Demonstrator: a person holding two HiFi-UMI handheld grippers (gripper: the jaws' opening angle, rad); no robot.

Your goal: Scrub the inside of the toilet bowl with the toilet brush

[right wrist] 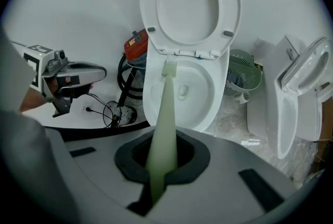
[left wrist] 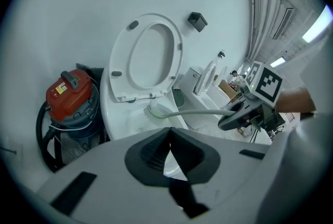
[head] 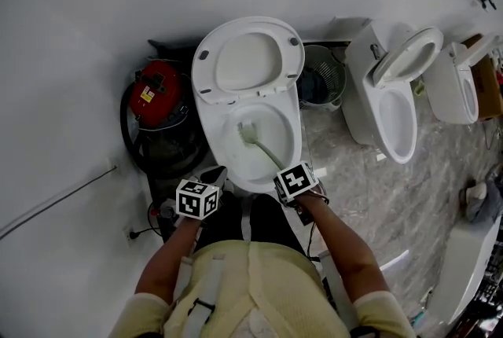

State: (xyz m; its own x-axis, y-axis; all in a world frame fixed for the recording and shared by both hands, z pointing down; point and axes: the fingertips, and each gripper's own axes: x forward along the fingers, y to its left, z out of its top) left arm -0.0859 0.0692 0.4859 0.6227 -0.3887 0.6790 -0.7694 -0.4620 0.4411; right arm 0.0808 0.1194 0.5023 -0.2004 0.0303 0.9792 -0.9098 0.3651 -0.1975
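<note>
Right gripper view: right tool [right wrist: 161,160] clamps the toilet brush [right wrist: 165,98] (left tool [left wrist: 167,142] closed, empty); hard scrubbing ahead could twist it loose.

Counted three toilets along wall: near toilet [head: 224,144], middle toilet [head: 397,124], far toilet [head: 464,93]. Counted two seats clearly raised, third unclear. Counted one toilet brush [head: 259,141], with single head and single pale green handle. Tallied two grippers: left gripper [left wrist: 167,145], right gripper [right wrist: 162,158]; one clamped on brush handle, one with jaws together on nothing. Noted two marker cubes [head: 196,199], one per gripper. Logged one red vacuum [head: 157,93], one mesh bin [head: 324,73], two bare forearms [head: 169,258].
</note>
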